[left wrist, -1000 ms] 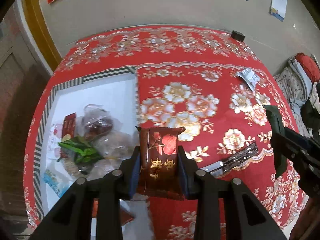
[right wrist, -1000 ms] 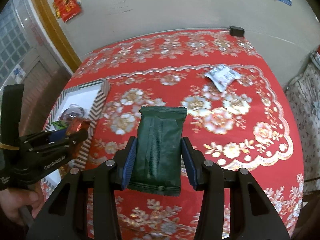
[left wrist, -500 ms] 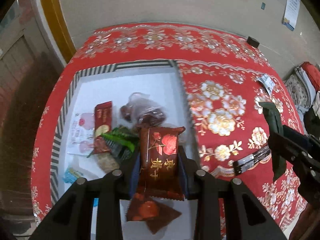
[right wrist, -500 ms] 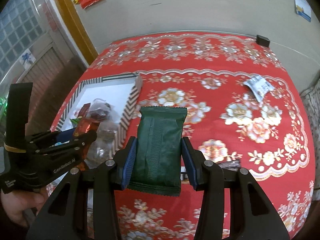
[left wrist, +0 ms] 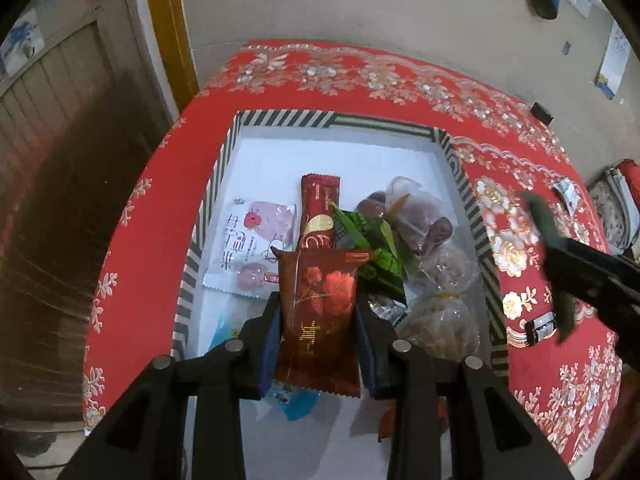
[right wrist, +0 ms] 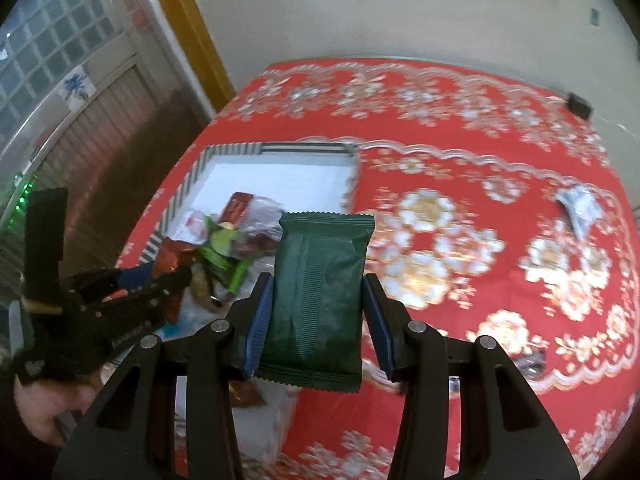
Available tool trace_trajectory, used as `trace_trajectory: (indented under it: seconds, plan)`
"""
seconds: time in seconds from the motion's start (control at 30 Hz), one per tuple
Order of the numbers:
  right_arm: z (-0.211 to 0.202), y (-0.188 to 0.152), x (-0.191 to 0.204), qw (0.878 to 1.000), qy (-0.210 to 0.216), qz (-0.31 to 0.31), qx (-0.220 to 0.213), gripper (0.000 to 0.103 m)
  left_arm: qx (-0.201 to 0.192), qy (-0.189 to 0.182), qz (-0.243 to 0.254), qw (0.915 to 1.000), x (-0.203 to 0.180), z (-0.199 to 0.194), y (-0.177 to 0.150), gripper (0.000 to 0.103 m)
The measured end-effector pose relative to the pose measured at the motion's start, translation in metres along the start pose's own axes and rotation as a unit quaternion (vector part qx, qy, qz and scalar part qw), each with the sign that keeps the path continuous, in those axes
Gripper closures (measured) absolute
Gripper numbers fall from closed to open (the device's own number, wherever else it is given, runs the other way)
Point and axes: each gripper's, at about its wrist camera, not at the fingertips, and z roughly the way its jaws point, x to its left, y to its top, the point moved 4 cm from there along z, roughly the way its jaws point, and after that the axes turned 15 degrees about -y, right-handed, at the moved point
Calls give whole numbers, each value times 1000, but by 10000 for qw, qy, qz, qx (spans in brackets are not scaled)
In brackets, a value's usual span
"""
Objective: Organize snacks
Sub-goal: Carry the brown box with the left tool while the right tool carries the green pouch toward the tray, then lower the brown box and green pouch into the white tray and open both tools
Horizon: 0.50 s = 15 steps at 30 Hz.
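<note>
- Left gripper (left wrist: 318, 316): jaws closed on a dark red packet (left wrist: 318, 312) with a rose print, held upright above the near end of the tray (left wrist: 340, 122).
- Tray: white floor, striped rim, lying at the left side of the counter (left wrist: 168, 184), which wears a red flowered cloth.
- In the tray, left to right: a white-and-pink pouch (left wrist: 252, 244), a long red bar (left wrist: 319, 210), a green wrapper (left wrist: 370, 240), then clear bags (left wrist: 420, 216) of brown pieces crowding the right wall. A blue wrapper (left wrist: 296, 400) lies under the jaws.
- Right gripper (right wrist: 318, 304): jaws closed on a dark green packet (right wrist: 318, 300), held over the cloth just right of the tray.
- Beyond it on the cloth: a silver sachet (right wrist: 580, 206) far right, well apart from the tray; a small black block (right wrist: 579, 105) at the far edge.
</note>
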Motion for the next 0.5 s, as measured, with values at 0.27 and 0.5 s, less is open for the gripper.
trace_trajectory:
  seconds: [0.27,0.5]
  plan:
    - [34,20,48,9982,322,-351,357,59,-137,14,36,9999,13,-4,6,67]
    - [46,39,65,9981,278,-421,366,59,-117,36,64,9999,16,-1,10,67]
